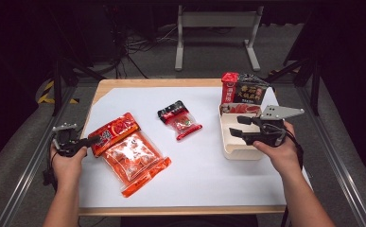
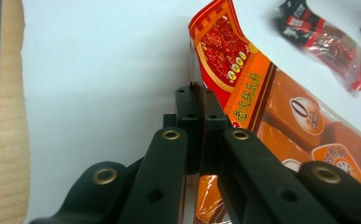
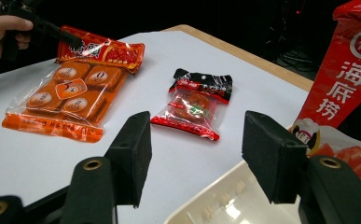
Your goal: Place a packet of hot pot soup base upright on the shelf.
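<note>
Orange pouch reads "0", pinched by left claw.

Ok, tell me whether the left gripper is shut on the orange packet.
Shut: the left gripper pinches the orange packet by its top edge, jaws together.

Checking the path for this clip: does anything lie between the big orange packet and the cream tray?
Yes. The small red packet lies on the white sheet between the orange packet, gripped at its top edge by the left tongs, and the cream tray.
</note>
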`<state>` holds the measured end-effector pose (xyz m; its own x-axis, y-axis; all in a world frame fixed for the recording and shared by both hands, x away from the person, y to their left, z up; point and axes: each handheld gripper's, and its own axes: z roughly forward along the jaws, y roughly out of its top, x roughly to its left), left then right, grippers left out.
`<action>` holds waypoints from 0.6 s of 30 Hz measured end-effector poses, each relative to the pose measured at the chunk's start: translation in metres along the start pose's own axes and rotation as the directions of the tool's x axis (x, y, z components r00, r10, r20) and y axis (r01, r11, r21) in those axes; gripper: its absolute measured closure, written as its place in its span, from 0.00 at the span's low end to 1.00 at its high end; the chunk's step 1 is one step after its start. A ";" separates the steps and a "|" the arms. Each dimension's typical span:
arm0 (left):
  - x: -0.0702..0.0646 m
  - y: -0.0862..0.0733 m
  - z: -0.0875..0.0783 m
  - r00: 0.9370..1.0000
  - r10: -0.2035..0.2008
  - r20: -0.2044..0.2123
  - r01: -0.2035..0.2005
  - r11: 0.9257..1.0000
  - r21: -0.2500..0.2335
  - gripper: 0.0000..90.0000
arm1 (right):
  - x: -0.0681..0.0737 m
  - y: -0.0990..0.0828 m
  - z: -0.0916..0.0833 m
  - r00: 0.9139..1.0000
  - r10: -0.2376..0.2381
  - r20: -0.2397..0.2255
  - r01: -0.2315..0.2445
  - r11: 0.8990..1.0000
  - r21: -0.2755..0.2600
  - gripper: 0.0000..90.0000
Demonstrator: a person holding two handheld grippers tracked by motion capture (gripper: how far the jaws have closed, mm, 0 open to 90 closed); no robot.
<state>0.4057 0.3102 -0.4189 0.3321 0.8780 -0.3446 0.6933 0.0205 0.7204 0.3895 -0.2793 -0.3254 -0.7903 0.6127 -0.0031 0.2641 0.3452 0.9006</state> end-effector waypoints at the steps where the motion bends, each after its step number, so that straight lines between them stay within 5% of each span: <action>1: -0.004 0.002 -0.004 1.000 0.009 0.004 -0.009 1.000 -0.018 1.00 | 0.001 0.000 0.000 1.000 -0.001 -0.001 0.001 1.000 0.000 0.49; 18: -0.033 0.020 -0.038 0.992 0.082 0.093 -0.070 0.989 -0.130 1.00 | 0.002 0.002 -0.004 0.999 0.031 -0.013 -0.031 0.999 -0.013 0.51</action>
<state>0.3838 0.3000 -0.3702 0.4459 0.8285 -0.3389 0.5797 0.0212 0.8146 0.3863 -0.2806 -0.3214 -0.7892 0.6134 0.0304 0.2813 0.3172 0.9057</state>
